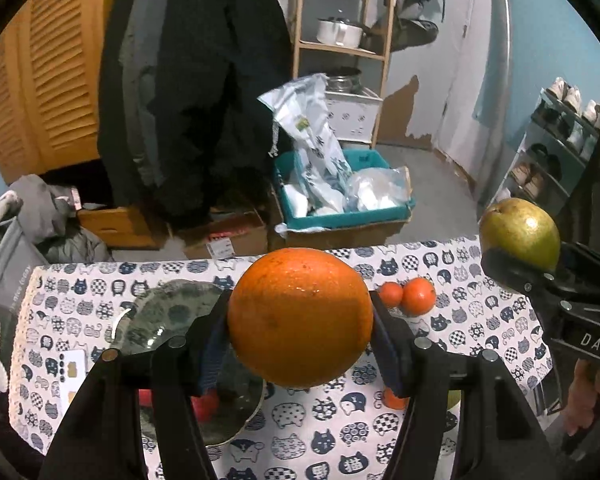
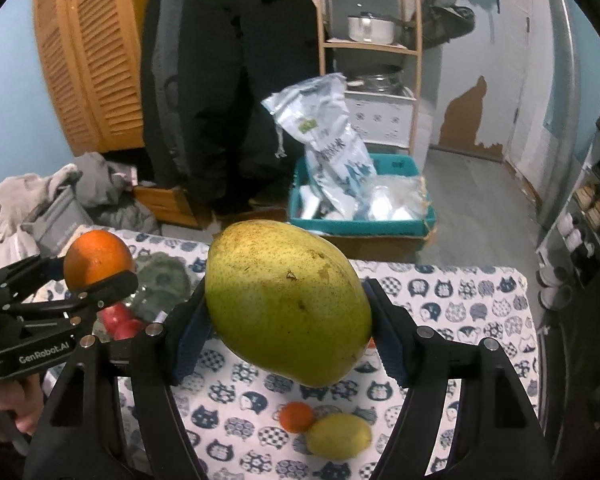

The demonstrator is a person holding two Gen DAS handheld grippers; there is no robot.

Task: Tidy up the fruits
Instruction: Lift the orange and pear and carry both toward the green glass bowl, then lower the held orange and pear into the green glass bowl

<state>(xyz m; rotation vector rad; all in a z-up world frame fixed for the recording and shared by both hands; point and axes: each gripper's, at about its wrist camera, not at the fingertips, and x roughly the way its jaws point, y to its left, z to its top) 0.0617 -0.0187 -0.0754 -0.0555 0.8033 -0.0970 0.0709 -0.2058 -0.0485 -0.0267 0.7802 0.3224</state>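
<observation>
My left gripper (image 1: 300, 322) is shut on a large orange (image 1: 300, 316), held above the cat-print tablecloth (image 1: 320, 432). My right gripper (image 2: 288, 312) is shut on a big green mango (image 2: 288, 304), also lifted off the table. In the left wrist view the mango (image 1: 520, 234) shows at the right in the other gripper; in the right wrist view the orange (image 2: 98, 260) shows at the left. A glass plate (image 1: 172, 312) lies at the left with red fruits (image 2: 120, 320) on it. Two small tangerines (image 1: 410, 296) sit on the cloth; a yellow lemon (image 2: 340, 436) and another tangerine (image 2: 297, 417) lie near the front.
Beyond the table's far edge stand a teal crate (image 1: 340, 216) full of bags, cardboard boxes, a wooden shelf (image 1: 340, 48) with a pot, and hanging dark coats (image 1: 204, 100). Clothes pile up at the left (image 1: 44, 216). A shoe rack (image 1: 556, 148) stands at the right.
</observation>
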